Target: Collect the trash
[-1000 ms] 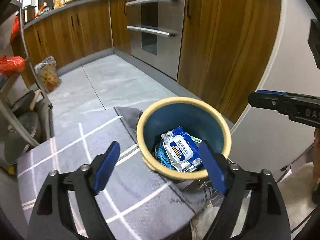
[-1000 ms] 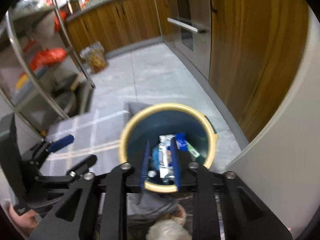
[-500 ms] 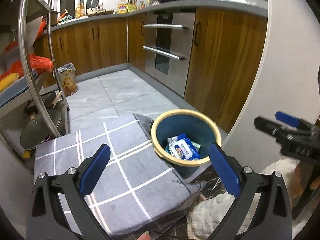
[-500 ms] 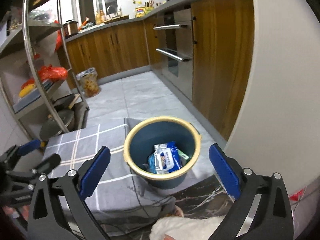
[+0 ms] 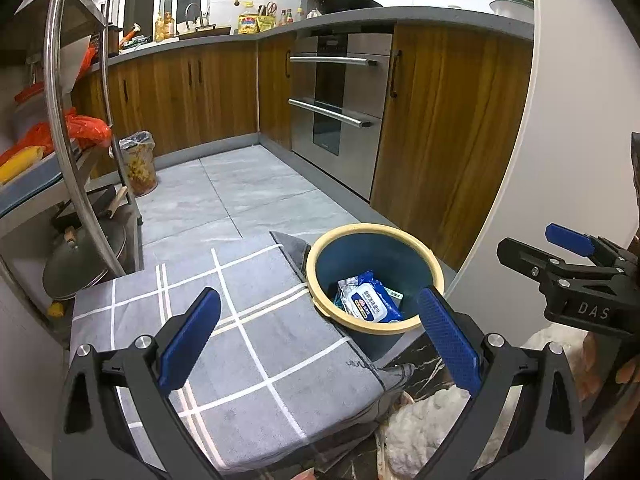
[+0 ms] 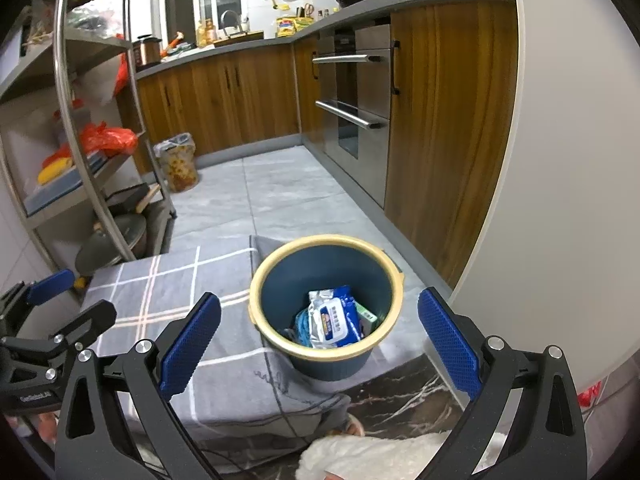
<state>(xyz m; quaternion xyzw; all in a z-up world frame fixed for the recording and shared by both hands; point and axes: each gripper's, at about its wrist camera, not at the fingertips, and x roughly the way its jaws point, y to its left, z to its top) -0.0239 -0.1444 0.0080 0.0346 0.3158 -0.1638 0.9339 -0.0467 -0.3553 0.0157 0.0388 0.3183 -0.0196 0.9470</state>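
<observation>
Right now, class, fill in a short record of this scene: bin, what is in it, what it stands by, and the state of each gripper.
bin: blue bin with yellow rim, upright on the floor
contents: wipes packet on top of other rubbish
beside bin: grey checked cloth, its edge against the bin
left gripper: open, empty
right gripper: open, empty
</observation>
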